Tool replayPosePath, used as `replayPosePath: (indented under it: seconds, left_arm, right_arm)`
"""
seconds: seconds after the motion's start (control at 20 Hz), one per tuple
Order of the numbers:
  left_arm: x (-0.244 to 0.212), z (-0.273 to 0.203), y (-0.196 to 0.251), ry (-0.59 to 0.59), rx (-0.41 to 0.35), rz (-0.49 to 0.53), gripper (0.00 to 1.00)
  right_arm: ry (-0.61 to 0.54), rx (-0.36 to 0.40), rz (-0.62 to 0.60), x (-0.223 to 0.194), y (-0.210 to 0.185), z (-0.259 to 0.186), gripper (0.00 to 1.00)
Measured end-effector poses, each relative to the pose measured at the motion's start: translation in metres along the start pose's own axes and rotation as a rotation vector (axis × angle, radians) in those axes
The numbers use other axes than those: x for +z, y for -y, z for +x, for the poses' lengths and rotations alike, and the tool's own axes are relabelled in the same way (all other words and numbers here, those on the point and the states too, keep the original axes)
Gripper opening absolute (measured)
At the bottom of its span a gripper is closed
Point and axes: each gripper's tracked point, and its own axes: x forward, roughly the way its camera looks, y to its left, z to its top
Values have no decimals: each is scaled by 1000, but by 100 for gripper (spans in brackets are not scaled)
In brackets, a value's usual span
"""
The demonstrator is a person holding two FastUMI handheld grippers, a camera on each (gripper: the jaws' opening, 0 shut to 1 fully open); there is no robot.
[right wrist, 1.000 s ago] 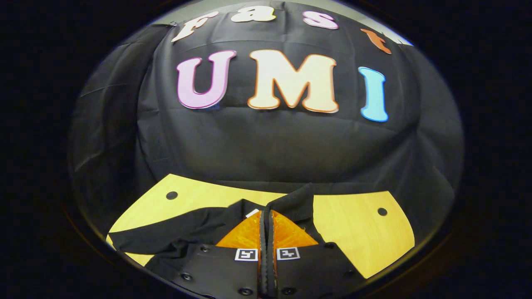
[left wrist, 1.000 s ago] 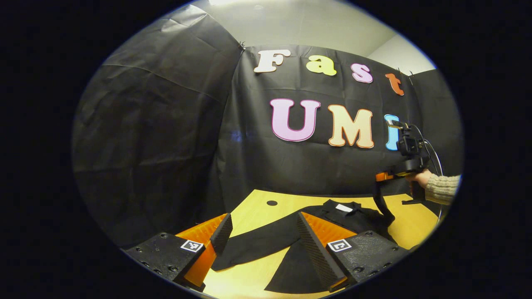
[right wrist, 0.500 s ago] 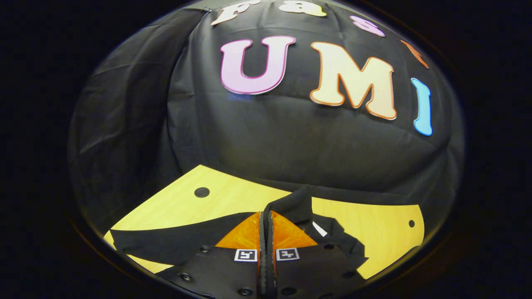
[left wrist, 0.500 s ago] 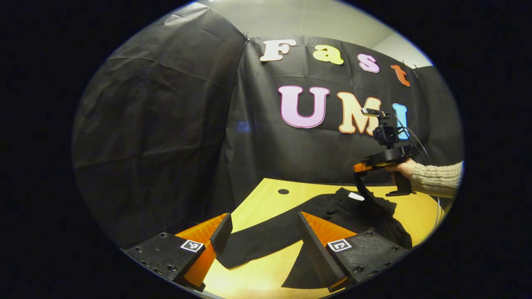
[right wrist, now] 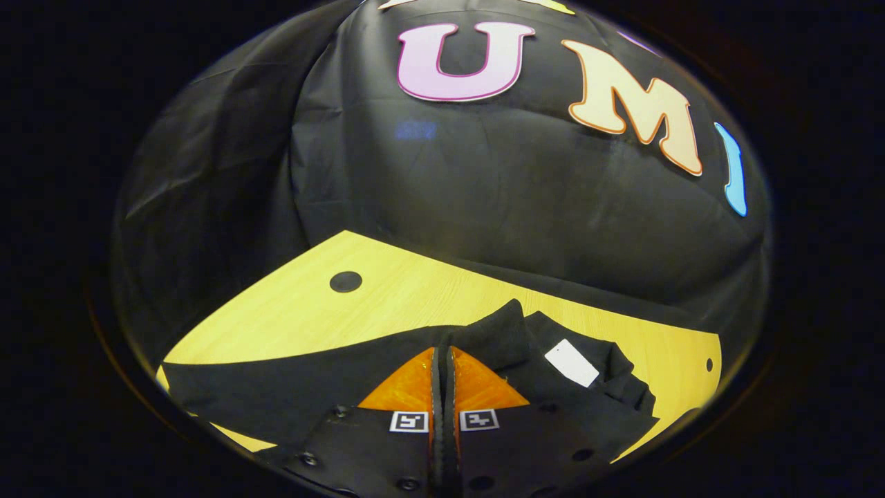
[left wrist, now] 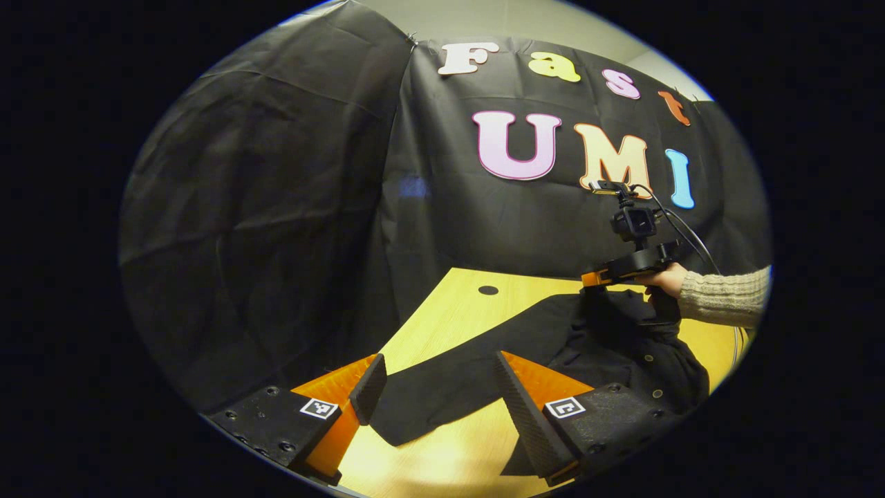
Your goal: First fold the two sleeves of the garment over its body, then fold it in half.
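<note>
While the left gripper (left wrist: 435, 387) hangs wide open and empty over the wooden table (left wrist: 442, 315), the black garment (left wrist: 484, 353) lies spread across it; farther right, the right gripper (right wrist: 442, 356) is pinched tight on a lifted sleeve (right wrist: 494, 332).
</note>
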Motion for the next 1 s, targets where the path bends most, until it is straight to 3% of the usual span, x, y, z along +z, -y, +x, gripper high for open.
replayPosePath:
  seconds: [0.25,0.4,0.45,0.6,0.8,1.0]
  left_arm:
    - [-22,19,-4,-46,-10,5,92]
    - [-36,26,-14,-78,-1,0,92]
    - [-40,29,-18,-93,5,-2,92]
    - [-57,35,-30,-146,26,-6,92]
    - [-82,49,-31,-223,46,32,93]
    - [-109,59,-30,-297,7,51,94]
  right_arm:
    - [9,12,18,-4,-2,12,2]
    - [55,40,14,11,-7,5,32]
    - [78,44,1,16,-8,-3,36]
    - [126,66,-13,22,-13,-26,99]
    - [185,81,57,31,0,-66,99]
    - [255,48,164,37,35,-111,100]
